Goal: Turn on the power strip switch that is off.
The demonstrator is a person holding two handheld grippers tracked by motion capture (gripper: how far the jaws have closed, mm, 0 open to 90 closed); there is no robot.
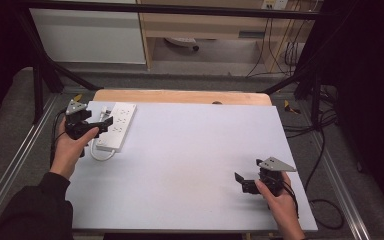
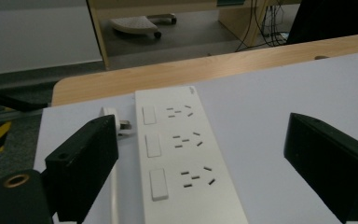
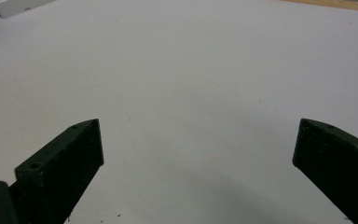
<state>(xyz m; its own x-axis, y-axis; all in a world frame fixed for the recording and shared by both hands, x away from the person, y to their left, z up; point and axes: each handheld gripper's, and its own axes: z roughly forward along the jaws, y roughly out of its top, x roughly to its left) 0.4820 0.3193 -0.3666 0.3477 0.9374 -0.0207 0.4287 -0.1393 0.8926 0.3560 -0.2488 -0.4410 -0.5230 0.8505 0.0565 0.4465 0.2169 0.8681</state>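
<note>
A white power strip (image 1: 116, 125) with three sockets and three switches lies flat at the far left of the white table top (image 1: 190, 150). Its white plug (image 2: 114, 122) and cable (image 1: 100, 155) lie beside its left side. My left gripper (image 1: 99, 120) stands open just before the strip's near end; in the left gripper view the strip (image 2: 182, 154) lies between the wide-apart jaws of my left gripper (image 2: 200, 140), untouched. My right gripper (image 1: 248, 171) is open near the front right of the table, with nothing between its jaws (image 3: 198, 135). The strip's corner (image 3: 14, 5) shows far off.
A strip of bare wood (image 1: 180, 96) runs along the table's far edge. Black frame bars (image 1: 40, 75) stand around the table. Cables (image 1: 325, 150) trail on the floor at the right. A wooden shelf unit (image 1: 205, 30) stands behind.
</note>
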